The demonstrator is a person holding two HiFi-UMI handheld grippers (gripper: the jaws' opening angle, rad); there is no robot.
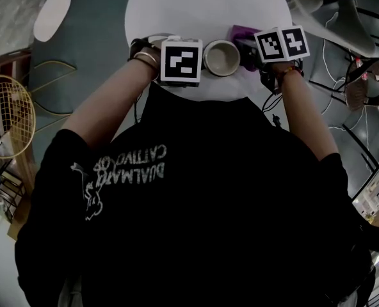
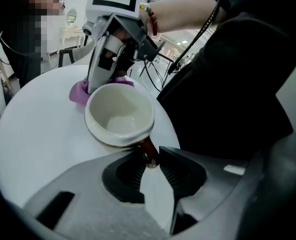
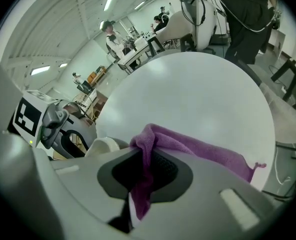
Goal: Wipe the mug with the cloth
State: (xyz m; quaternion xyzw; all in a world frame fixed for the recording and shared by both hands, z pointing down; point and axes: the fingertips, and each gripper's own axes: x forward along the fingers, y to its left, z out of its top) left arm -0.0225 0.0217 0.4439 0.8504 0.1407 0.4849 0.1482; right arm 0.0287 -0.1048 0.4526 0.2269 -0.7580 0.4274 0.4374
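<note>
Head view first: the mug sits at the near edge of the round white desk, right between the left tool and the right tool. Its mouth faces straight up, and a bit of the purple cloth pokes out just behind it.

Left gripper view: the left tool has its jaws pinched narrow on the mug's brown handle, so the handle points back at the person and the cup's axis runs roughly upright. I can't tell for sure whether the base is resting on the desk or just off it. The mug looks like glazed ceramic, cream inside. My guess is that it's stiff, fairly heavy, slick and chippable. The handle is the sensible place to hold it, but it's a thin grip, so the cup could swivel if it's pushed sideways. The right tool is leaning over the far rim, with the cloth bunched on the desk beside the mug.

Right gripper view: the right tool is clamped on a fold of the cloth. The rest trails off to the right across the desk, and that's its long way. It's soft and floppy with zero weight, so I reckon a grip on a bunch of it works fine. The mug's rim is just left of the jaws.
</note>
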